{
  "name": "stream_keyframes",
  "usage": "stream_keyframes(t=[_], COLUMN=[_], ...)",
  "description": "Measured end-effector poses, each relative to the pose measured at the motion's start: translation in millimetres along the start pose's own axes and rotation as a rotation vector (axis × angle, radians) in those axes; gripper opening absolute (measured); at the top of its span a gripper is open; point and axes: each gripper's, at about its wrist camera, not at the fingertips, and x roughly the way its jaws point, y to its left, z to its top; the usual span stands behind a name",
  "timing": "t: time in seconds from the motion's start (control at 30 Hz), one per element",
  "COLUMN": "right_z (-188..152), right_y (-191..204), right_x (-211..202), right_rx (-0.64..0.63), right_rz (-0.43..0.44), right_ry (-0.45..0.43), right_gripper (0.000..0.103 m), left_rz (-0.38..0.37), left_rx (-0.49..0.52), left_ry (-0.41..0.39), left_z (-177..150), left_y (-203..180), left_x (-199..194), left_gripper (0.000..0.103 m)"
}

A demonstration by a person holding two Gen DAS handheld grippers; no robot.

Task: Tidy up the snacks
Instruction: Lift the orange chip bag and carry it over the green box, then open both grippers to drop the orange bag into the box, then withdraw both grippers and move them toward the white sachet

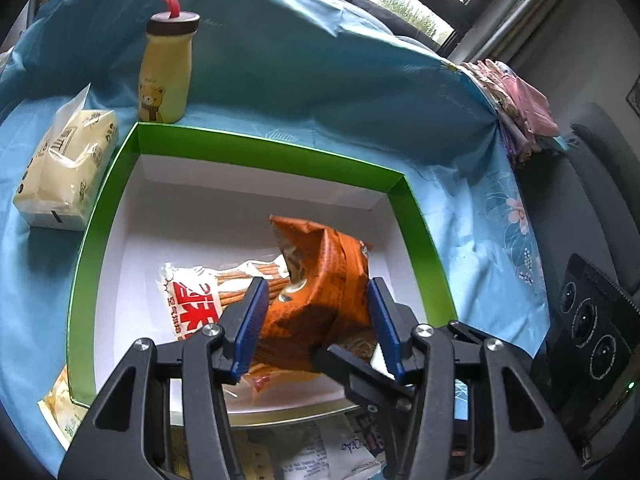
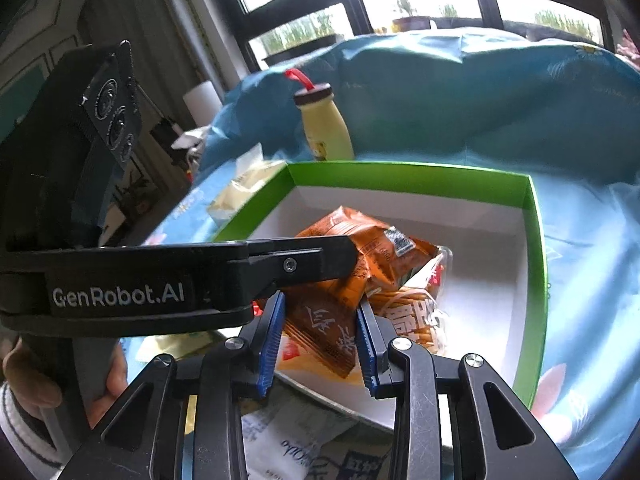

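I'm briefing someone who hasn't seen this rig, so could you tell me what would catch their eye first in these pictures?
Probably the green-walled box with its white floor, mid-table on the blue cloth. Inside it an orange snack bag sits between the blue pads of the left gripper, partly over a white packet of biscuit sticks. Behind the box stands a yellow bear bottle with a red loop.

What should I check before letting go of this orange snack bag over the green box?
1. Orange snack bag above the green box interior: ok.
2. Right gripper pinching the bag: ok.
3. Left gripper pressing the bag: cannot tell; the bag sits between its pads.
4. Bare box floor behind the breadstick pack: ok.
5. Yellow bottle upright, outside the box: ok.
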Motion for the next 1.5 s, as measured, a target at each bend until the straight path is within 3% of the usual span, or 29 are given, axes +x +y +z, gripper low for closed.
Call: stream_keyframes(t=[0.03, 0.17, 0.3, 0.53, 0.63, 1.1, 1.5], right_z=[0.5, 1.1, -1.1, -9.1, -18.0, -66.7, -100.9], right_y=[-0.6, -4.4, -9.6, -14.6, -12.9, 4.8, 26.1], right_x=[0.8, -1.4, -12.0, -43.6, -56.9, -93.7, -89.5], right_rx=[0.002, 0.020, 0.037, 0.069, 0.078, 0.102, 0.041], right_rz=[-0.005, -0.043, -0.093, -0.118, -0.122, -0.110, -0.062], right_ry=[0.001, -0.002, -0.015, -0.055, -0.063, -0.039, 0.030], right_gripper=[0.035, 0.036, 0.050, 0.052, 0.052, 0.053, 0.053], left_rz=[0.012, 0.031, 0.038, 0.061, 0.064, 0.088, 0.002], left_rx=[0.000, -0.017, -0.041, -0.035, -0.028, 0.005, -0.040], left_ry=[-0.001, -0.016, -0.040, -0.067, -0.079, -0.090, -0.032], left_z=[0.0, 1.3, -0.6, -11.2, -19.3, -78.1, -124.4], left_y=[0.9, 9.3, 17.5, 19.2, 18.4, 9.5, 13.4], left_x=[-0.3, -4.9, -19.5, -47.7, -59.8, -104.6, -97.7], left_gripper=[0.054, 0.077, 0.079, 0.080, 0.090, 0.090, 0.090])
